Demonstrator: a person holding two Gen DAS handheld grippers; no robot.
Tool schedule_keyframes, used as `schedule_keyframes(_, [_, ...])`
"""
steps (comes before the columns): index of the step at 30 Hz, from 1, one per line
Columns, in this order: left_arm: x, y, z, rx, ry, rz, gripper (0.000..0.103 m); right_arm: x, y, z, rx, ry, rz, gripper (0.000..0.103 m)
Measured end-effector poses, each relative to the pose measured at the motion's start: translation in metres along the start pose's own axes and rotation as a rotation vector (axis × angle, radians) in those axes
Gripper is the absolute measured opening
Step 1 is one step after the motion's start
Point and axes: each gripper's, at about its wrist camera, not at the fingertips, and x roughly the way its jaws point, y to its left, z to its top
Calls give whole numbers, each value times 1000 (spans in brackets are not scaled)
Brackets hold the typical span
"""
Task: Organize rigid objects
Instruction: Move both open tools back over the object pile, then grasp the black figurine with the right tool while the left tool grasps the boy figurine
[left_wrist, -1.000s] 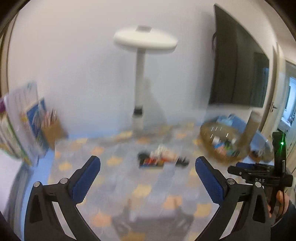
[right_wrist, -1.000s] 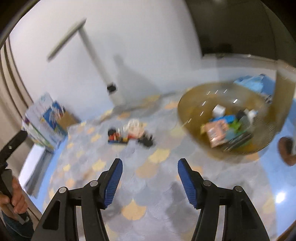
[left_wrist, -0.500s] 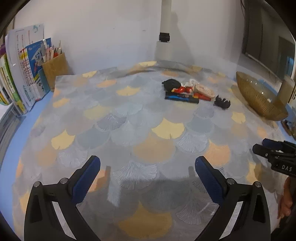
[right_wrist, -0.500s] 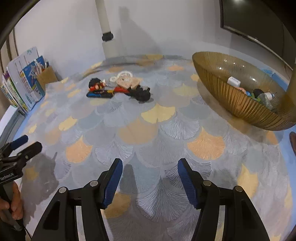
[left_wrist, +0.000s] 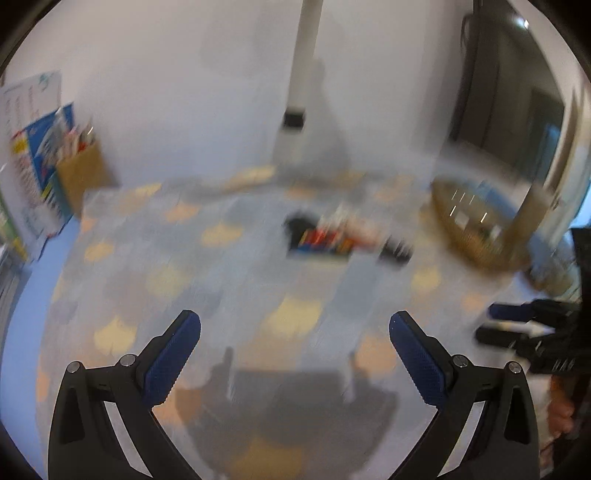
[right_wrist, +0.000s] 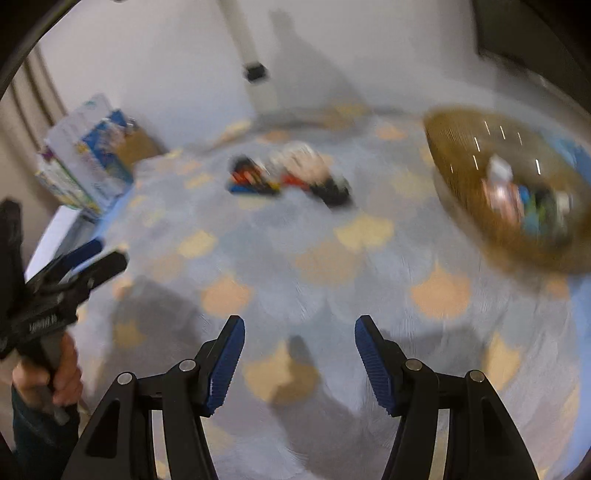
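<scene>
A small pile of loose objects (left_wrist: 332, 236) (right_wrist: 291, 177), red, blue, black and pale, lies on the patterned mat toward the back; blur hides their details. An amber ribbed bowl (left_wrist: 476, 229) (right_wrist: 517, 188) with several small items inside stands at the right. My left gripper (left_wrist: 294, 325) is open above the near mat with nothing between its blue pads. My right gripper (right_wrist: 299, 330) hovers over the near mat, its jaws opening, nothing between them. Each gripper shows in the other's view: the right gripper (left_wrist: 517, 328) at the right edge, the left gripper (right_wrist: 74, 266) at the left edge.
Books and a brown pencil holder (left_wrist: 79, 173) (right_wrist: 140, 146) stand at the mat's back left. A white lamp post (left_wrist: 301, 92) (right_wrist: 251, 59) rises by the back wall. A dark screen (left_wrist: 506, 99) hangs at the right. A hand (right_wrist: 55, 380) holds the left gripper's handle.
Both views have swung and turned blurry. The pile and bowl sit lower and nearer in each view than half a second ago. The right gripper's pads stand wider apart.
</scene>
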Motion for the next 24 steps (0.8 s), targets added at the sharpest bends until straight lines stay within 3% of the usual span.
schedule_keyframes(2, [14, -6, 23, 14, 3, -31, 102, -2, 4, 19, -31, -8, -12, 91])
schedule_keyframes(3, [26, -10, 30, 25, 12, -23, 102, 2, 4, 27, -35, -20, -19, 93])
schedule_keyframes(7, [79, -20, 46, 62, 73, -5, 102, 42, -7, 54, 16, 58, -25, 88])
schedule_keyframes(10, [113, -21, 53, 35, 97, -18, 102, 65, -13, 68, -19, -4, -57, 88])
schedule_keyframes(12, [136, -21, 56, 20, 126, -20, 102, 87, -17, 76, -54, -5, -128, 74])
schedule_keyframes(16, [159, -23, 58, 19, 137, 2, 102, 120, -37, 84, 5, 26, -96, 71])
schedule_keyframes(18, [167, -23, 58, 22, 152, 12, 102, 121, -36, 88, -11, -18, -107, 71])
schedule_keyframes(20, [171, -22, 58, 21, 153, 19, 93, 126, -35, 92, -22, -17, -106, 72])
schedule_keyframes(22, [175, -20, 57, 23, 166, 14, 66, 130, -28, 94, -68, -28, -149, 67])
schedule_keyframes(23, [177, -19, 57, 20, 177, -5, 64, 132, -24, 93, -89, -34, -168, 61])
schedule_keyframes(24, [176, -19, 56, 25, 171, -6, 62, 133, -21, 93, -110, -38, -181, 46])
